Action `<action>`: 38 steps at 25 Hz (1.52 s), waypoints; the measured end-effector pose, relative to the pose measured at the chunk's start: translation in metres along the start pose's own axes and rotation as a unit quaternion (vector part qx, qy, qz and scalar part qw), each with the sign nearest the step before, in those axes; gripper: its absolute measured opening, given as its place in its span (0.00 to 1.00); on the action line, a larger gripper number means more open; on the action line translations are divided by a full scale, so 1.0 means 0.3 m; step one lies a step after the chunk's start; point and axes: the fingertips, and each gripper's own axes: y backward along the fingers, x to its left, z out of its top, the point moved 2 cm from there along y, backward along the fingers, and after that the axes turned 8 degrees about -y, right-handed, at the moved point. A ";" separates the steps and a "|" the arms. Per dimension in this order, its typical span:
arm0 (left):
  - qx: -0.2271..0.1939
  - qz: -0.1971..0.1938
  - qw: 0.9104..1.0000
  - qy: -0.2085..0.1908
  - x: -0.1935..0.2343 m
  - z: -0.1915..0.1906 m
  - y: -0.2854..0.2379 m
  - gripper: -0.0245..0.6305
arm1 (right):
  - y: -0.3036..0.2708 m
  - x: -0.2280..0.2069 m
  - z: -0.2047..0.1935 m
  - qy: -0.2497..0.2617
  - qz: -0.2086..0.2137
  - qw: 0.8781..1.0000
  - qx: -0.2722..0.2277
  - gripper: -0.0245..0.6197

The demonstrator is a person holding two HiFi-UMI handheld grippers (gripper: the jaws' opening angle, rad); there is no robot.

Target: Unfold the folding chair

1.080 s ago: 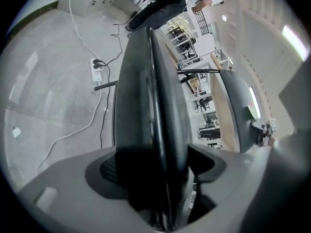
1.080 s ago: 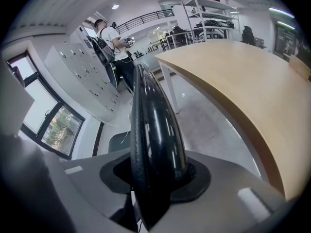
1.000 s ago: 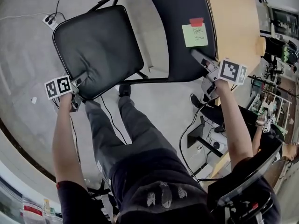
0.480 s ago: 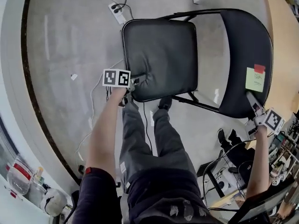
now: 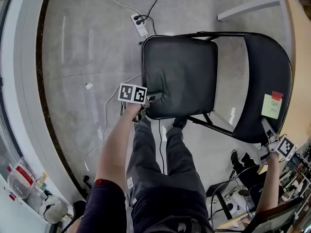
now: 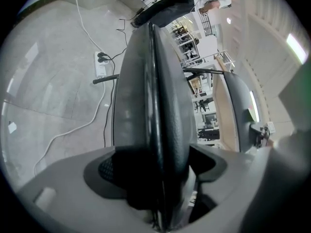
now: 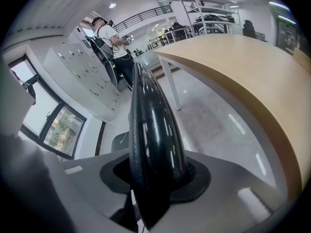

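Note:
The black folding chair stands opened out on the concrete floor. Its padded seat (image 5: 181, 76) lies nearly flat and its backrest (image 5: 269, 81) rises at the right. My left gripper (image 5: 151, 99) is shut on the seat's near left corner; in the left gripper view the seat's edge (image 6: 153, 81) fills the space between the jaws of the left gripper (image 6: 158, 169). My right gripper (image 5: 267, 129) is shut on the backrest's top edge, and in the right gripper view the backrest's rim (image 7: 148, 125) runs up from between the jaws of the right gripper (image 7: 153, 178).
A green sticky note (image 5: 270, 106) with a red tab is stuck on the backrest. A power strip (image 5: 140, 24) and cables lie on the floor beyond the seat. A wooden table (image 5: 297, 42) stands at the right. My legs (image 5: 160, 164) are close in front of the chair.
The left gripper has sunk a little with the seat's corner in it. The head view has swung, so the chair now shows further right. The right gripper stays on the backrest.

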 end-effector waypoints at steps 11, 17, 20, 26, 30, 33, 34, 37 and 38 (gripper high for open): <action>0.011 0.000 1.000 0.002 0.052 -0.011 -0.006 0.66 | 0.011 0.030 -0.046 0.015 -0.013 1.000 -0.004 0.26; 0.007 -0.002 1.000 0.005 0.114 -0.016 -0.006 0.67 | -0.018 0.076 -0.068 0.032 -0.026 0.999 -0.004 0.25; 0.004 -0.005 1.000 0.001 0.161 -0.022 0.008 0.68 | -0.061 0.096 -0.093 0.024 -0.024 0.999 -0.006 0.26; 0.013 0.028 1.000 0.002 0.187 -0.029 0.052 0.71 | -0.106 0.117 -0.105 0.022 0.003 1.000 -0.017 0.28; 0.007 0.062 0.998 -0.008 0.190 -0.023 0.140 0.71 | -0.109 0.086 -0.103 0.029 -0.037 0.999 -0.023 0.32; -0.004 0.076 0.997 -0.018 0.137 -0.001 0.226 0.71 | -0.110 0.078 -0.103 0.024 -0.047 0.998 -0.024 0.35; -0.007 0.078 0.997 -0.024 0.114 0.012 0.258 0.71 | -0.107 0.078 -0.107 0.025 -0.055 0.998 -0.025 0.37; -0.010 0.085 0.995 -0.050 0.041 0.056 0.375 0.71 | -0.096 0.078 -0.134 0.045 -0.096 0.994 -0.016 0.41; -0.012 0.088 0.994 -0.059 0.017 0.077 0.421 0.71 | -0.096 0.082 -0.138 0.052 -0.107 0.993 -0.011 0.44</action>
